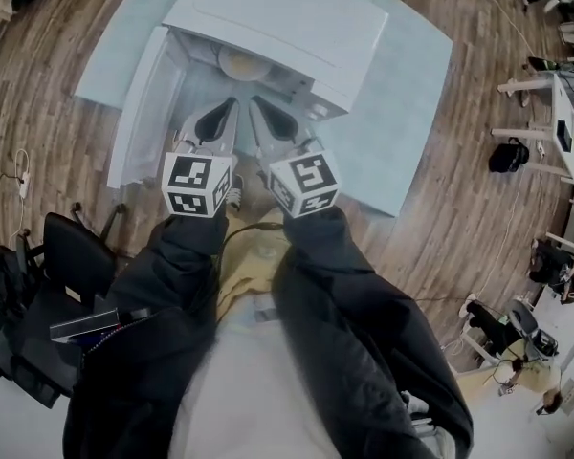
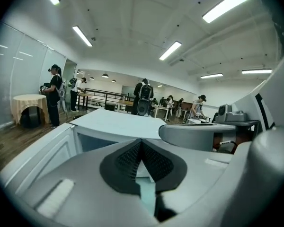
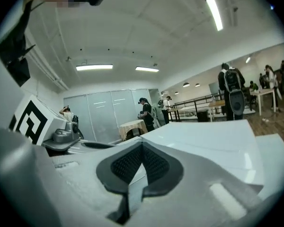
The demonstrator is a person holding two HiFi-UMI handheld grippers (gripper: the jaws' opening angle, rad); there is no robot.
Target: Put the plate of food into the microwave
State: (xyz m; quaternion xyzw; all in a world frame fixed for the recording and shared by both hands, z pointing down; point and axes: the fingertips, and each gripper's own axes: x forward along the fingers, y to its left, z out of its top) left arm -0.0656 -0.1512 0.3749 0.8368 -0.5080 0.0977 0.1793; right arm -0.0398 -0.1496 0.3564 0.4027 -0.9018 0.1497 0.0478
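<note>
Both left gripper and right gripper jaws are pressed together, empty; ahead, the microwave lies crosswise, mouth facing them, plate inside.

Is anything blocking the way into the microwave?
Nothing visible blocks it. The microwave has its door swung open on the left, and a round pale plate already seems to sit inside. The left gripper and right gripper hover shut and empty just in front of the opening.

microwave mouth: open ahead | left: door swung out | inside: plate sits in cavity
</note>
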